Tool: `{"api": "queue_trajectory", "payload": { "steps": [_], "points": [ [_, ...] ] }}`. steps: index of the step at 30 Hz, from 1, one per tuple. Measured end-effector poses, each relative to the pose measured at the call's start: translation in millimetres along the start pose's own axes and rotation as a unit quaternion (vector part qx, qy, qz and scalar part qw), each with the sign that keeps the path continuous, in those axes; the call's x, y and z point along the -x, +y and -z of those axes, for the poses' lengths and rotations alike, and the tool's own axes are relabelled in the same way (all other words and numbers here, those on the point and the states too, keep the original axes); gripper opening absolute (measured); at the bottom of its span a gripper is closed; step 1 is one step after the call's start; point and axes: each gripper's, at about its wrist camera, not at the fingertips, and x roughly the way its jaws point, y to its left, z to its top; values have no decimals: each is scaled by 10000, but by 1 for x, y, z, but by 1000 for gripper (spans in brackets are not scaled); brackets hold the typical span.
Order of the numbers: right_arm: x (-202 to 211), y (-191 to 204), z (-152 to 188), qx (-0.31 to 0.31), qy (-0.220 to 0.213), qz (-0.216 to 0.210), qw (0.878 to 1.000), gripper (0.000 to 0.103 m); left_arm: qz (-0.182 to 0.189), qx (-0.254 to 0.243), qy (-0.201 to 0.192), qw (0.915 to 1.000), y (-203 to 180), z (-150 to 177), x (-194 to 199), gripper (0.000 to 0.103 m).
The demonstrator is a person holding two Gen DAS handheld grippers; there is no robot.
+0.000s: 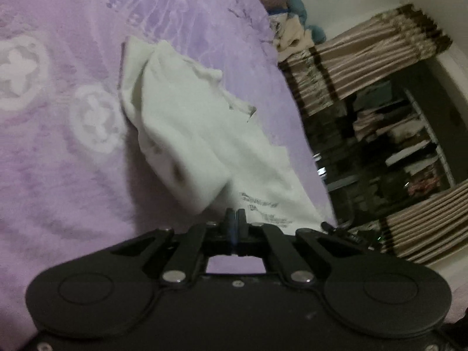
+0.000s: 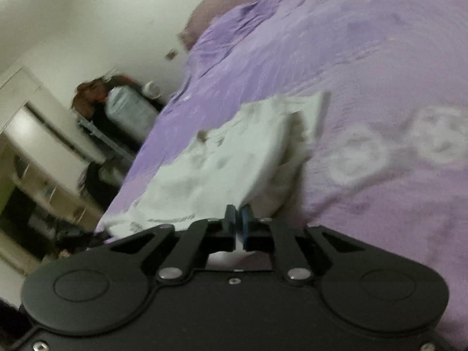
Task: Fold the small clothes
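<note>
A small white garment lies on a purple bedspread, partly folded over itself, with grey printed text near its near edge. My left gripper is shut at that near edge, the cloth right at its tips. In the right wrist view the same white garment lies crumpled on the bedspread. My right gripper is shut with a thin slit between the pads, and white cloth shows in that slit and behind the tips.
The bedspread has white round patterns. Beside the bed stand striped curtains over shelves of clothes. On the other side are a white cabinet, a rack with bags and floor clutter.
</note>
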Motion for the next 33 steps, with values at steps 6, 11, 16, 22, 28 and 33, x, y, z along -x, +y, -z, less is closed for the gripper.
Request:
{"api": "queue_trajectory", "payload": {
  "steps": [6, 11, 16, 22, 28, 33],
  "points": [
    [-7, -1, 17, 352, 227, 615, 9972, 19, -823, 474, 162, 9953, 41, 20, 7, 31],
    [-5, -8, 0, -55, -89, 552, 9984, 72, -170, 773, -462, 9958, 35, 4, 21, 71],
    [-9, 26, -30, -1, -883, 51, 9961, 65, 85, 57, -719, 9974, -20, -25, -12, 73],
    [-119, 88, -29, -102, -330, -349, 9988, 46, 15, 29, -279, 9996, -29, -45, -115, 73],
    [-210, 97, -2, 407, 288, 1359, 9895, 0, -927, -365, -182, 9949, -28, -41, -137, 74],
    [-180, 73, -8, 124, 35, 1254, 9920, 0, -867, -499, -12, 9950, -13, -41, -128, 73]
  ]
}}
